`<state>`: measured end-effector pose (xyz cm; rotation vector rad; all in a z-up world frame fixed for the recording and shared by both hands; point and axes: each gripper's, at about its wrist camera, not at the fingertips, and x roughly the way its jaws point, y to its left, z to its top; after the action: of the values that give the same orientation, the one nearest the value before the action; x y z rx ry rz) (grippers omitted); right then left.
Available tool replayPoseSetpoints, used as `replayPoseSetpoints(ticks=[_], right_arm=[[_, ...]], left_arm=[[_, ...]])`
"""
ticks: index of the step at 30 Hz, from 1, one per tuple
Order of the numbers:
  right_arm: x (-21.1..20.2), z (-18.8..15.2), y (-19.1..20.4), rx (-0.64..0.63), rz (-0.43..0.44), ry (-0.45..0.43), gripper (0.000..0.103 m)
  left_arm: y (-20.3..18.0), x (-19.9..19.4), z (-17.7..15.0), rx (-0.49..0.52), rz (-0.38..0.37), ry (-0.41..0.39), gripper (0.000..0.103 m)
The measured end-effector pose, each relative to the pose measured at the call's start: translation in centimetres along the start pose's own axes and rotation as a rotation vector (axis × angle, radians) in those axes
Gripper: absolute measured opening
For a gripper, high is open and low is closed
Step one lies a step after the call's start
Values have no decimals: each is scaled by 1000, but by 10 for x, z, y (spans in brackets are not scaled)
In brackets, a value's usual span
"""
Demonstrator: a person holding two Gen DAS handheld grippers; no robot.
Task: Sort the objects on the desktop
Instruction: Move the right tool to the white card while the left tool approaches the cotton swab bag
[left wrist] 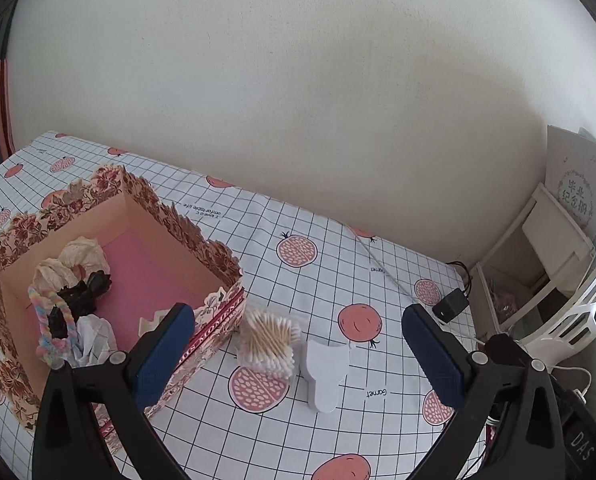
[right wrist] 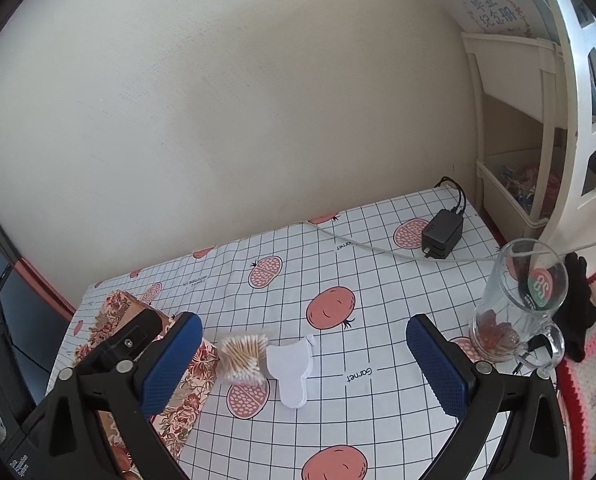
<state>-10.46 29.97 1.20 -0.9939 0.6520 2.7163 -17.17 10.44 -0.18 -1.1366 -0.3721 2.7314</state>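
Two items waited mid-tablecloth (left wrist: 378,432): cotton swabs (left wrist: 269,342) beside the floral box (left wrist: 185,232), then white pads (left wrist: 326,372). Both claws, left gripper (left wrist: 298,354) and right gripper (right wrist: 304,360), gaped wide, empty; a swab pickup seemingly came next.

The left tool (left wrist: 298,340) hides the floral box's (left wrist: 217,256) near corner.

Your left gripper (left wrist: 298,344) and right gripper (right wrist: 304,356): black plastic frames, blue textured pads (left wrist: 161,354), round silver screws (right wrist: 124,366) at the finger bases. White lettering on the left body, possibly "DAS".
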Motion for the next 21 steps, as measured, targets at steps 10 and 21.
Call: replayPoseSetpoints(ticks=[10, 21], right_arm=[[20, -9, -14, 51, 0, 63, 103], [55, -32, -25, 62, 22, 208, 103]], left_arm=[[3, 27, -12, -22, -42, 106, 103], [14, 65, -40, -69, -1, 218, 103]])
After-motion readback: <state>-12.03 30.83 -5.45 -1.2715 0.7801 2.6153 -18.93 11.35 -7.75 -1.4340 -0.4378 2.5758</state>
